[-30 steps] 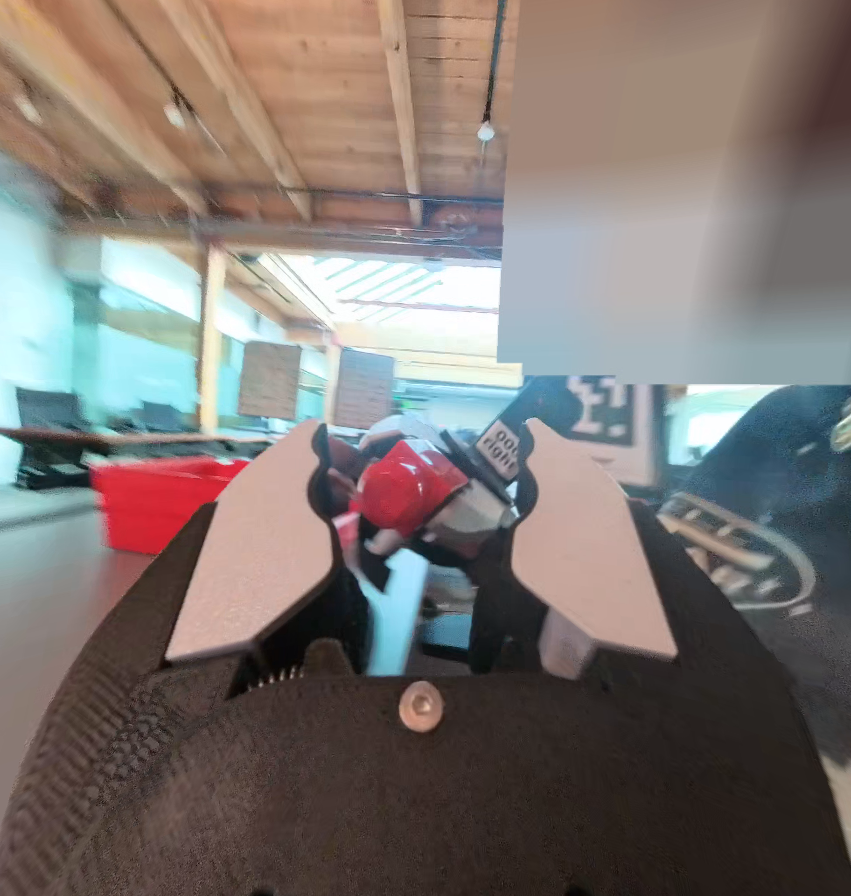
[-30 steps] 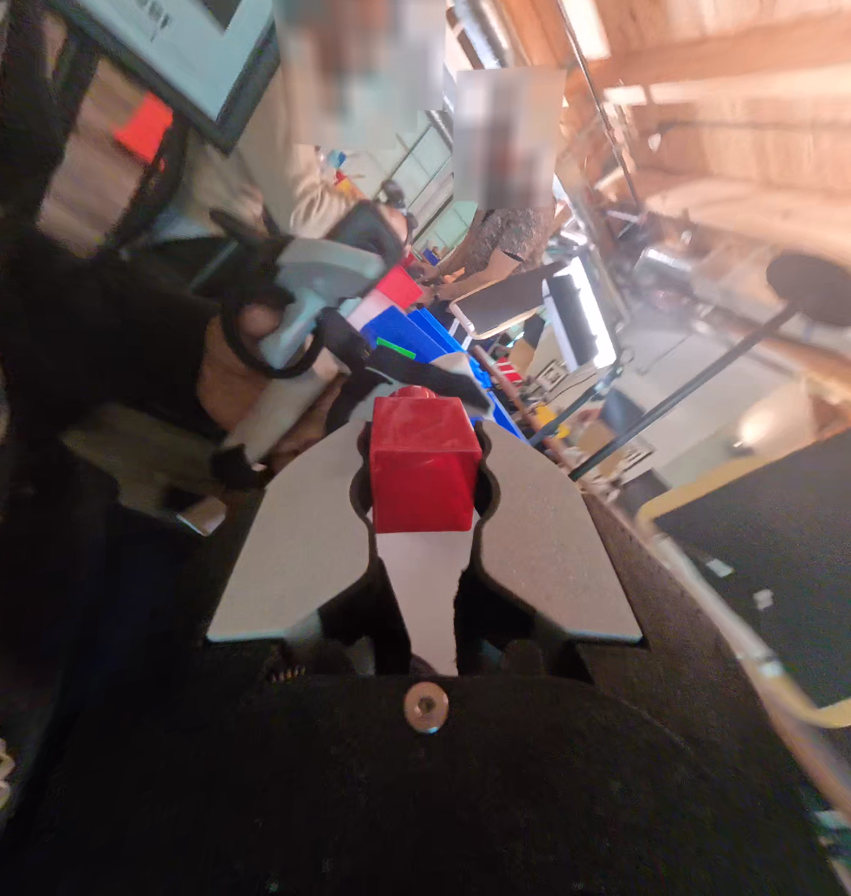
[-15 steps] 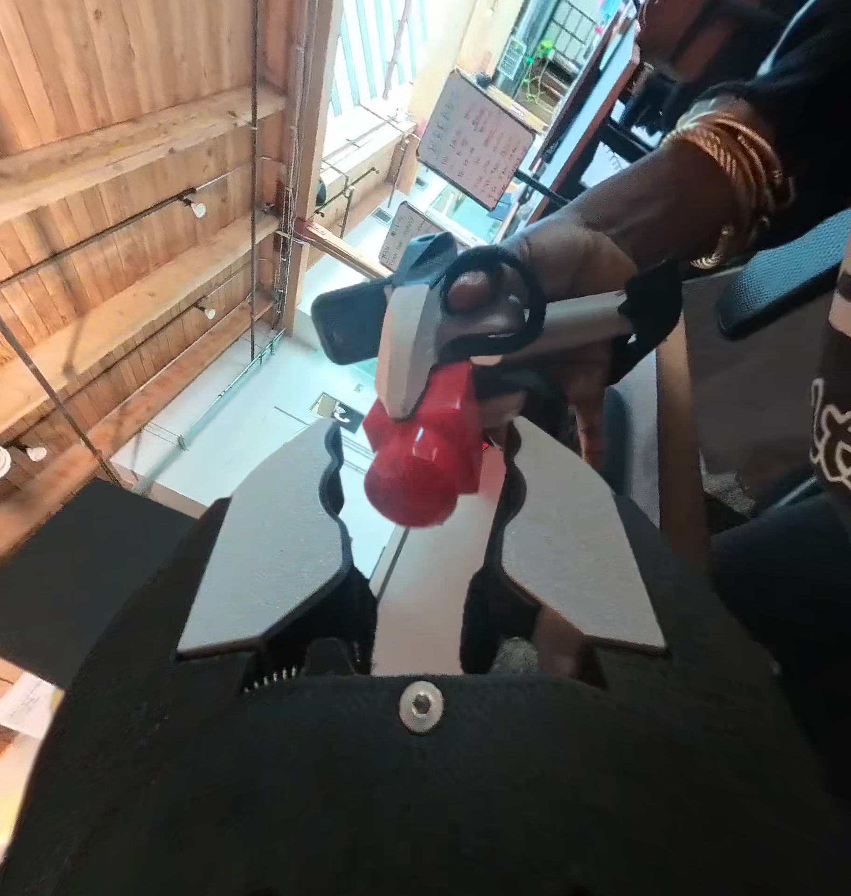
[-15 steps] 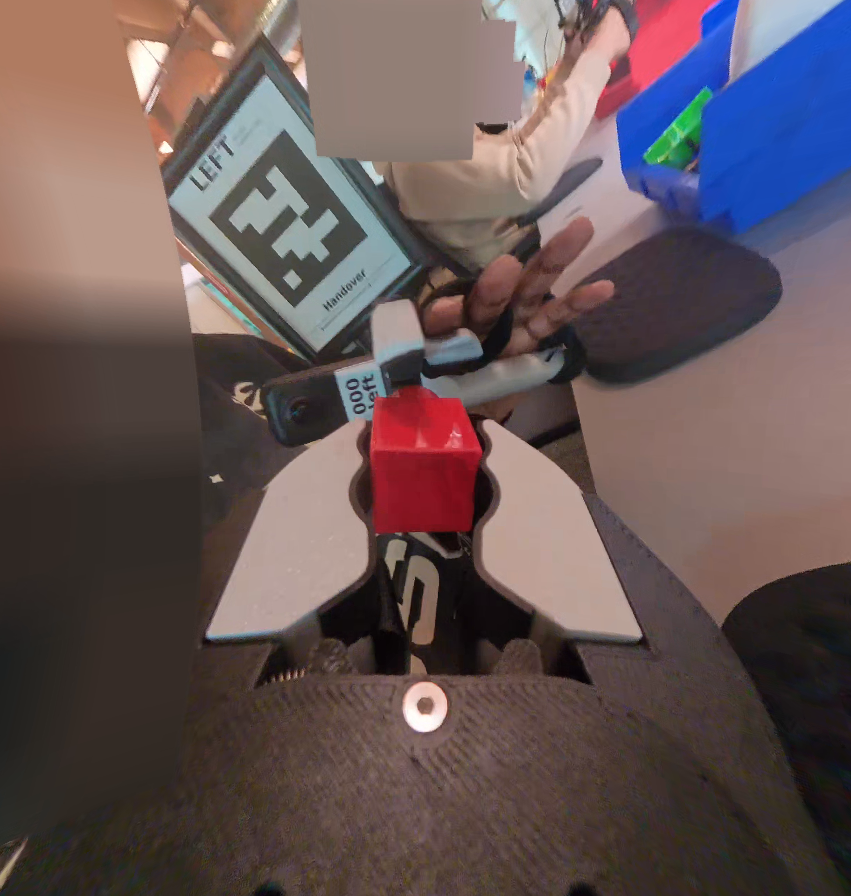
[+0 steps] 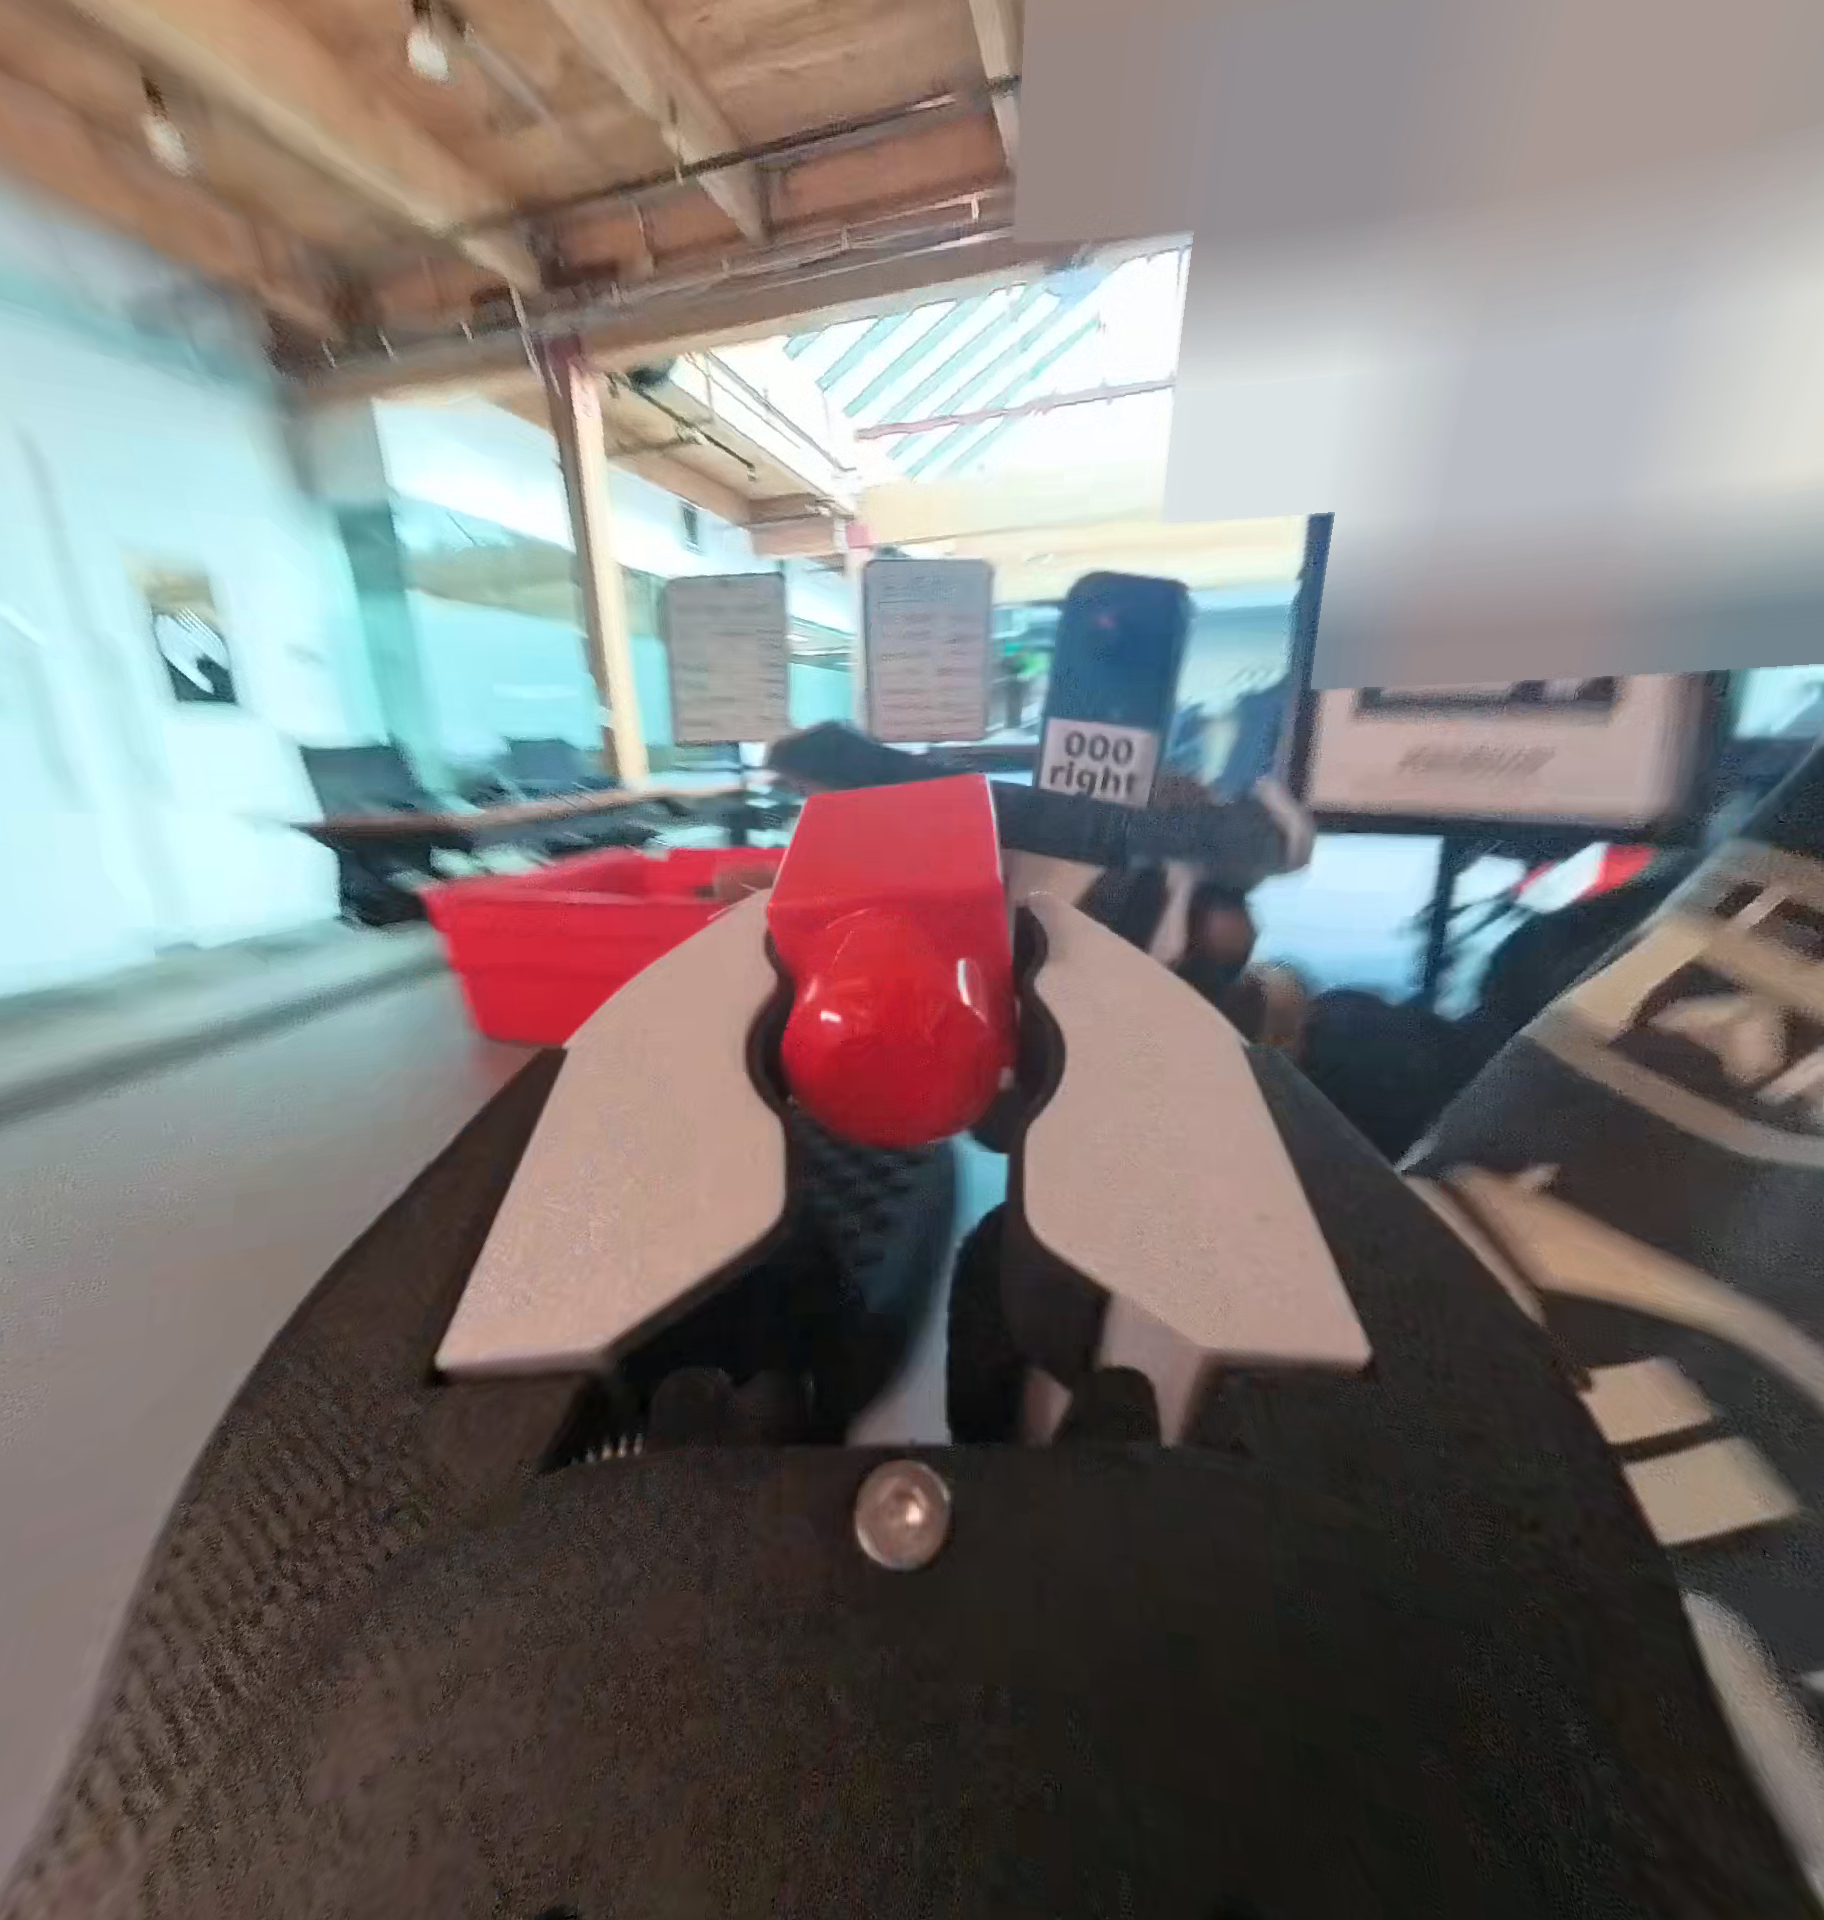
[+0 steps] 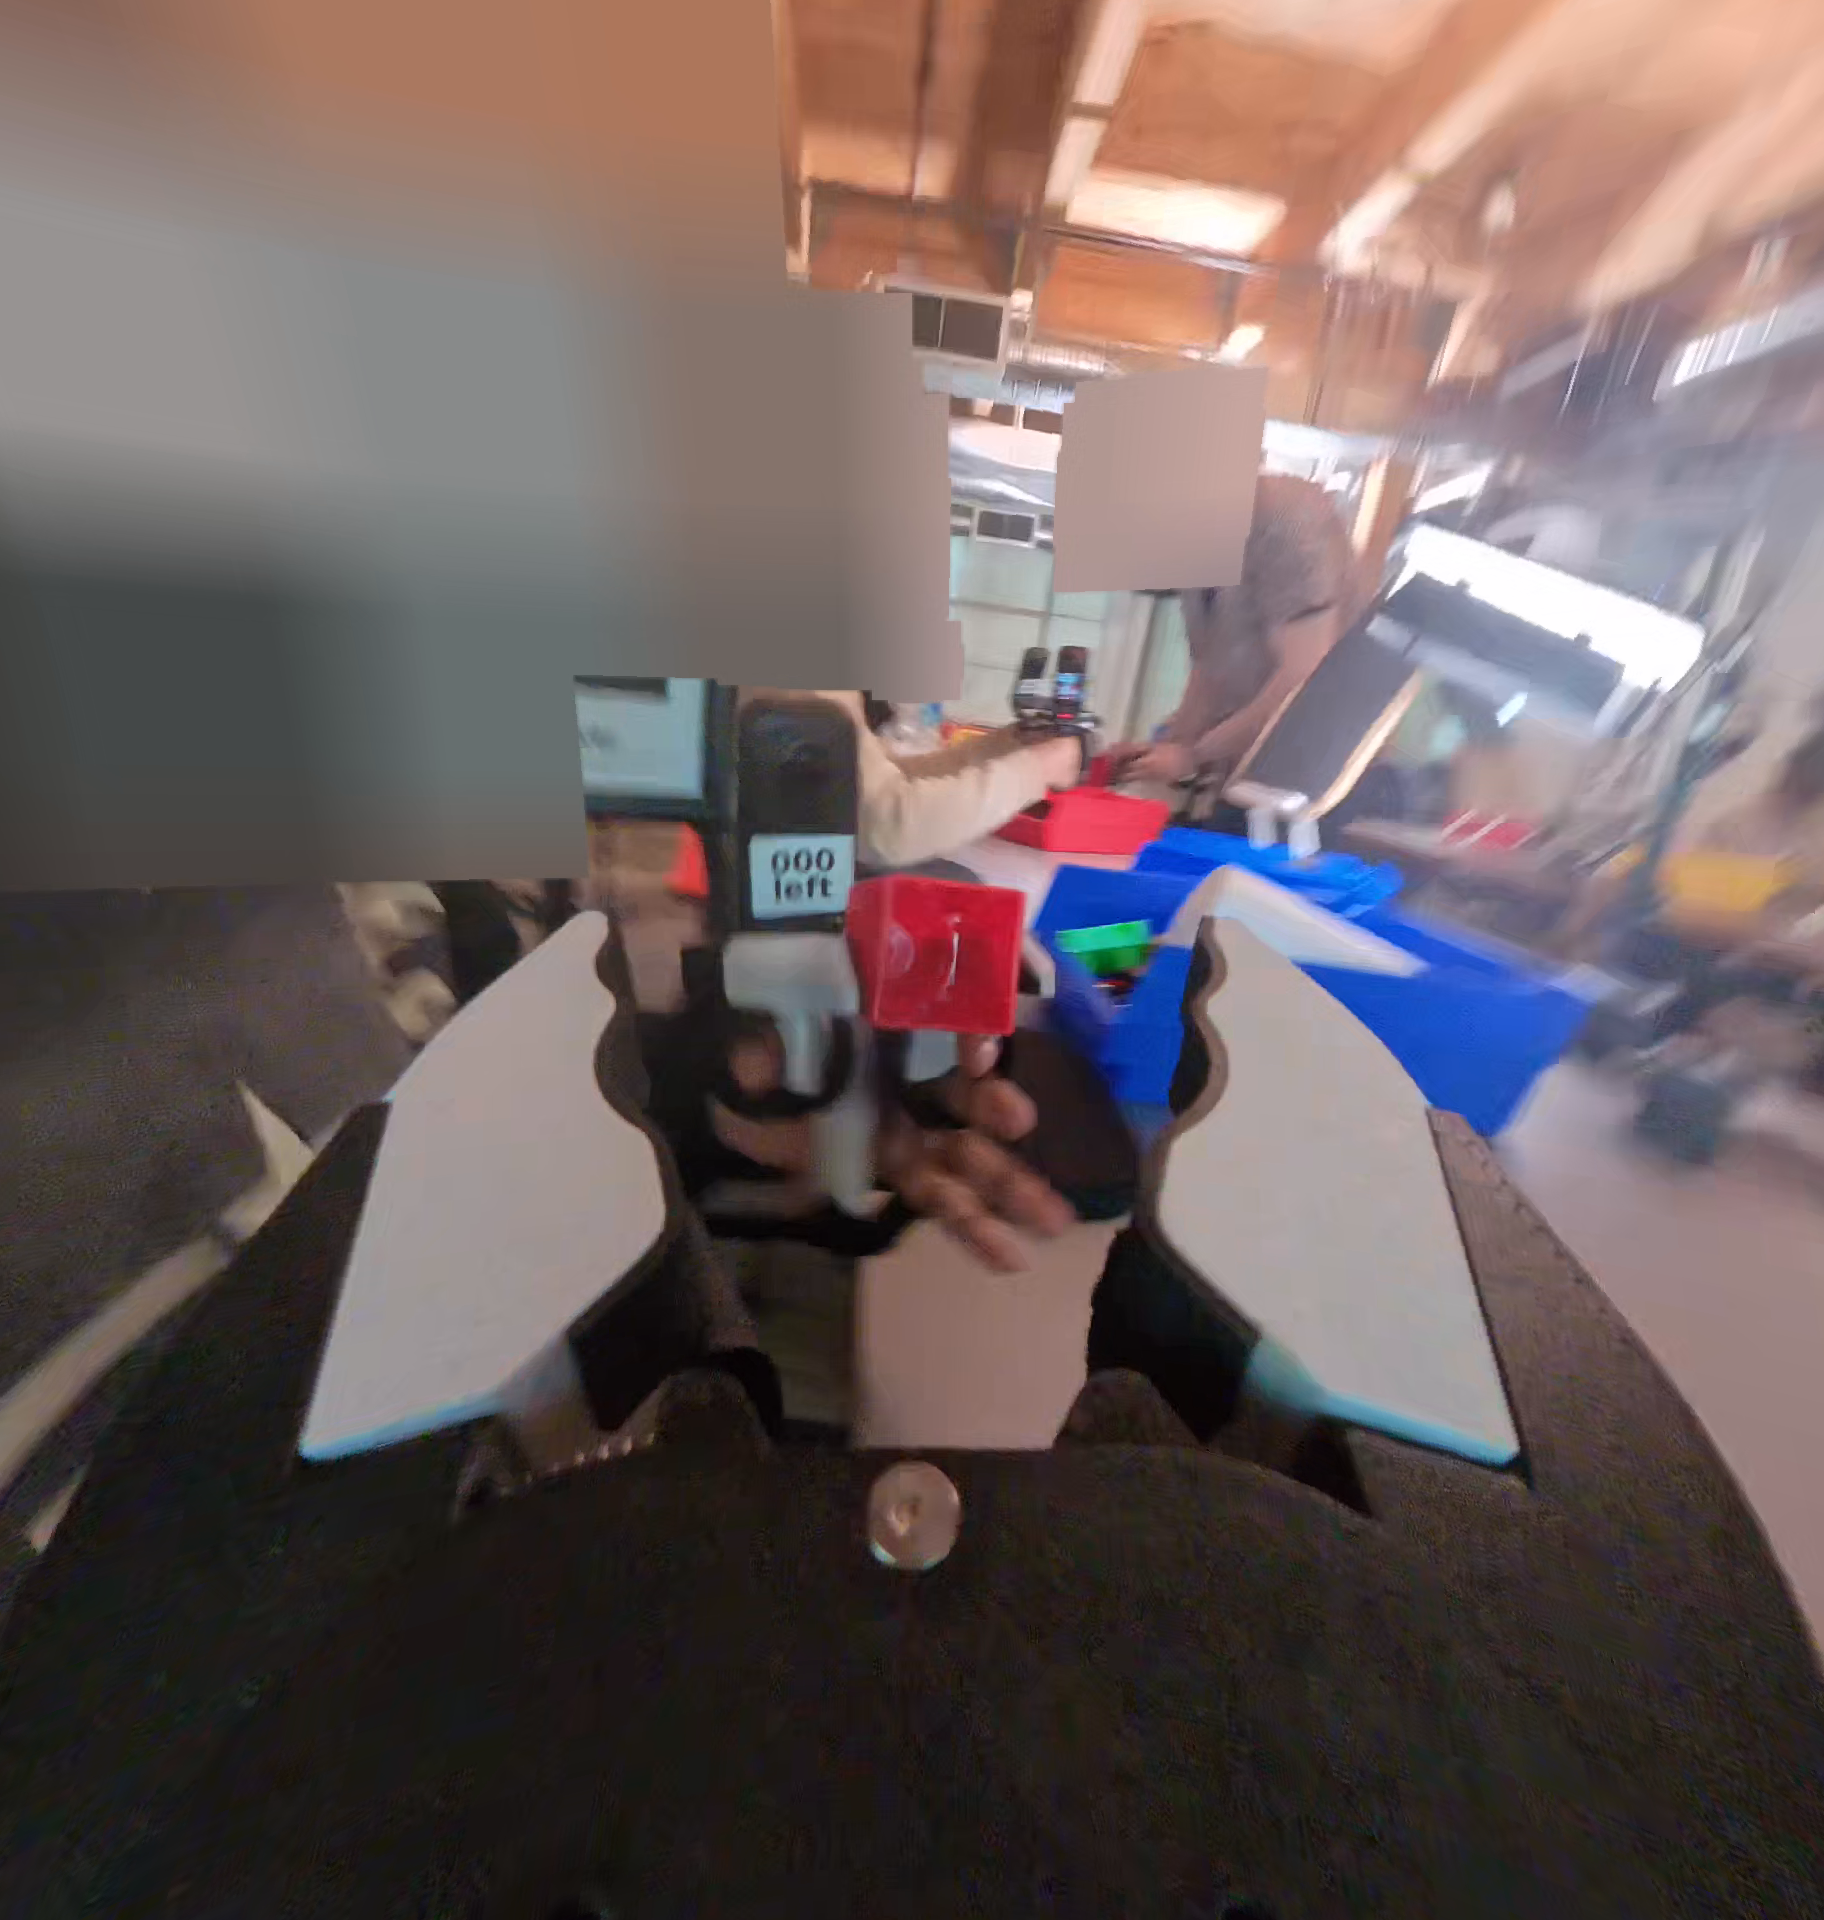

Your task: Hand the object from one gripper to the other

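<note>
The left claw [image 5: 892,971] was squeezed tight on the shiny red plastic block with a round knob [image 5: 892,966], held right between its two grey fingers [image 5: 659,1153]. The right claw [image 6: 913,1023] was wide open with nothing in it. The block sat out past its tips.
</note>
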Motion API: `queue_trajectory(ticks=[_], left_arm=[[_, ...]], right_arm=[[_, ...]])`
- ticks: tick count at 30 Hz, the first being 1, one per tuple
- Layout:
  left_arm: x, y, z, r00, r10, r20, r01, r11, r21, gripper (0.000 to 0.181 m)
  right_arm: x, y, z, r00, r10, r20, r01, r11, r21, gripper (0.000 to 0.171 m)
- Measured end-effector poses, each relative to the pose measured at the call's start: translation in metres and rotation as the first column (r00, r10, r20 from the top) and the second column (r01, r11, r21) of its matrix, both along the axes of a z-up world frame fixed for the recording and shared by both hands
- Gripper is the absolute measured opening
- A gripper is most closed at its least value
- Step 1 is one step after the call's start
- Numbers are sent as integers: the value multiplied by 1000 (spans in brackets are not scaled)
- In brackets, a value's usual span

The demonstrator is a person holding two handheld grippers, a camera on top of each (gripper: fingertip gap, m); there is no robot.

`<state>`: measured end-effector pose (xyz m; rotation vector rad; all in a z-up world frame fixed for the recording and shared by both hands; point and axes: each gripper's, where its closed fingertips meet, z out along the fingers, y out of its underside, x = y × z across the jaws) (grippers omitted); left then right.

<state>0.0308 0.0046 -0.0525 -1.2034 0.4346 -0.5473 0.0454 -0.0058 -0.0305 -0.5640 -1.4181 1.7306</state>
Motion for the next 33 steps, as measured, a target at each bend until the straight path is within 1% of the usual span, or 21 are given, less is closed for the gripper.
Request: queue_trajectory(ticks=[1,3,4,5,7,9,12,13,14,15,17,19,21,23,25,27,28,29,30,31,33], left_arm=[[1,0,-3,991,-83,106,92,992,-82,38],[11,-5,-8,925,-260,278,317,931,-182,38],[14,-6,-8,885,-310,347,392,899,-197,38],[16,-5,-9,855,-332,398,436,876,-206,39],[25,-6,-13,829,-369,421,491,840,-230,38],[38,-10,-23,826,-409,389,532,793,-296,38],[50,-13,-32,821,-445,358,559,754,-344,38],[51,-13,-32,815,-449,365,566,749,-343,38],[51,-13,-31,811,-449,375,571,747,-340,38],[49,-11,-30,810,-441,386,568,752,-335,38],[44,-10,-26,814,-426,395,554,774,-307,38],[40,-9,-21,829,-416,375,524,811,-259,41],[34,-10,-11,862,-384,330,455,874,-172,53],[26,-11,0,914,-314,256,338,939,-56,63],[17,-13,8,966,-210,150,206,978,47,73],[11,-10,6,999,-42,-31,46,990,135,80],[9,-7,2,988,58,-143,-31,982,184,81],[9,-6,-2,956,147,-255,-86,968,236,81],[10,-4,-7,906,221,-362,-118,951,286,81],[13,-3,-12,845,284,-454,-134,933,333,81],[19,-1,-21,729,370,-576,-136,903,408,80]], right_arm=[[1,-1,-4,997,-52,-59,60,989,135,103],[-1,-4,-18,982,-121,-144,168,911,377,104],[-3,-6,-25,973,-141,-183,213,854,475,103],[-5,-8,-32,963,-157,-219,255,795,551,101],[-10,-13,-41,947,-162,-276,307,705,639,94],[-13,-19,-44,941,-152,-304,324,670,668,88],[-13,-24,-45,937,-138,-321,328,663,673,74],[-13,-24,-46,936,-137,-325,332,653,681,67],[-13,-24,-47,933,-142,-331,342,635,692,53],[-14,-24,-49,933,-141,-331,344,617,708,44],[-16,-22,-49,932,-168,-322,355,605,712,39],[-17,-17,-47,931,-201,-303,361,620,697,39],[-16,-12,-40,937,-225,-267,347,682,644,39],[-14,-4,-30,946,-253,-200,322,776,542,38],[-13,4,-22,965,-255,-66,260,881,395,38],[-11,8,-19,975,-190,119,162,963,217,38],[-9,7,-21,966,-124,225,99,988,119,38],[-9,6,-22,944,-50,326,51,999,7,38],[-8,5,-25,904,41,426,8,994,-111,38],[-7,1,-29,846,150,511,-34,973,-229,38],[-3,-8,-33,729,362,582,-113,901,-419,38]])
